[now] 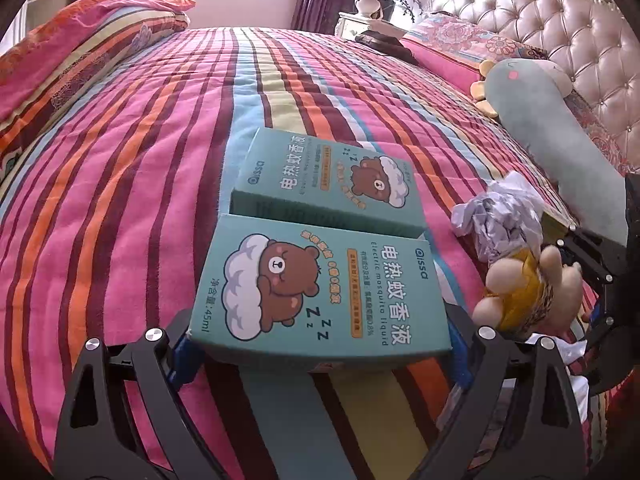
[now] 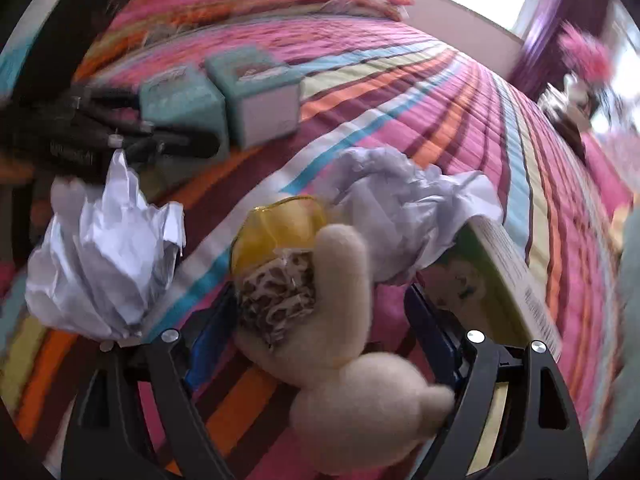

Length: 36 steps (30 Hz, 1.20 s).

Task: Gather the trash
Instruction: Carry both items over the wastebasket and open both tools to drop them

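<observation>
In the left wrist view my left gripper point(image 1: 320, 344) has its jaws against both sides of a teal mosquito-liquid box point(image 1: 320, 288) lying on the striped bed; a second teal box point(image 1: 332, 176) lies just beyond it. In the right wrist view my right gripper point(image 2: 316, 320) stands wide open around a cream plush toy in a yellow top point(image 2: 320, 312), not squeezing it. Crumpled white paper point(image 2: 104, 256) lies at its left, another crumpled wad point(image 2: 404, 204) lies behind the toy, and a green-edged box point(image 2: 508, 280) leans at the right finger. The right wrist view is blurred.
The striped bedspread point(image 1: 120, 184) covers the bed. A folded quilt point(image 1: 80, 48) lies far left. A long teal plush point(image 1: 560, 132) lies by the tufted headboard point(image 1: 560, 28). A nightstand with a flower vase point(image 1: 368, 4) stands beyond the bed.
</observation>
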### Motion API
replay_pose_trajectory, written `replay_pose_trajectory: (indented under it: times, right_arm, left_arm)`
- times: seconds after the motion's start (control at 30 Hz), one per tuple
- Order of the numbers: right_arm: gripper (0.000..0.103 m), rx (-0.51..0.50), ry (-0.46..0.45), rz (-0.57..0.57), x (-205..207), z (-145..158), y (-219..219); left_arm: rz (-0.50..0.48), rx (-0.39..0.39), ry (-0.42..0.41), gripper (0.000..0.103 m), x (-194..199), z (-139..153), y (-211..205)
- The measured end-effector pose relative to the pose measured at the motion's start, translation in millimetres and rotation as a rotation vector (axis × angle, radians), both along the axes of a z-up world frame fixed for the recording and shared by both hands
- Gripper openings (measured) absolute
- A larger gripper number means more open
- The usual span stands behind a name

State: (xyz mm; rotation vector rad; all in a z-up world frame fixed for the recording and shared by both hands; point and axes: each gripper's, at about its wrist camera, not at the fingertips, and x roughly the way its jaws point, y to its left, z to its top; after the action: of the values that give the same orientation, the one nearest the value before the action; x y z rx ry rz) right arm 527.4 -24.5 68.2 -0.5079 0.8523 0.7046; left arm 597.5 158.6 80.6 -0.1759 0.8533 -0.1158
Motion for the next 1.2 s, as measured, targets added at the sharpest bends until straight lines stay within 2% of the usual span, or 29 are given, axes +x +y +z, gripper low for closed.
replay_pose_trajectory:
  times: [0.07,0.1,0.17,0.2,0.27,0.43,0.53,0.7,0.8,1.0,1.1,1.2]
  right_arm:
    - [0.065,0.052,0.035,-0.041,-9,0,-11]
    - [0.064,0.062,0.035,-0.059,-14,-1,-15]
    - [0.051,0.109,0.040,-0.098,-26,-2,-25]
    - [0.049,0.134,0.032,-0.109,-34,0,-28]
    - [0.035,0.177,0.028,-0.155,-44,2,-33]
    - [0.035,0.284,0.051,-0.229,-79,7,-49]
    - [0.035,0.327,0.045,-0.298,-96,11,-60]
    - [0.035,0.394,-0.053,-0.384,-164,35,-100]
    - [0.035,0.468,-0.041,-0.380,-215,41,-122]
    - [0.035,0.540,0.116,-0.279,-343,19,-134]
    - [0.035,0.537,0.230,-0.247,-409,-4,-137]
    - [0.035,0.427,0.295,-0.277,-459,-42,-134]
  left_arm:
    - [0.007,0.005,-0.011,0.090,-3,1,0]
    - [0.011,0.005,-0.018,0.090,-6,2,1]
    - [0.024,-0.002,-0.033,0.090,-13,4,3]
    - [0.028,-0.011,-0.042,0.090,-17,5,4]
    - [0.035,-0.034,-0.071,0.090,-29,9,7]
    - [0.029,-0.048,-0.101,0.089,-59,12,-1]
    - [0.038,-0.082,-0.136,0.089,-94,20,-1]
    - [0.029,-0.011,-0.165,0.089,-190,37,-11]
    - [0.013,0.000,-0.192,0.089,-268,48,-19]
    - [-0.068,0.019,-0.188,0.090,-431,44,-63]
    - [-0.115,-0.015,-0.121,0.090,-503,21,-90]
    - [-0.163,-0.010,-0.001,0.090,-550,-24,-122]
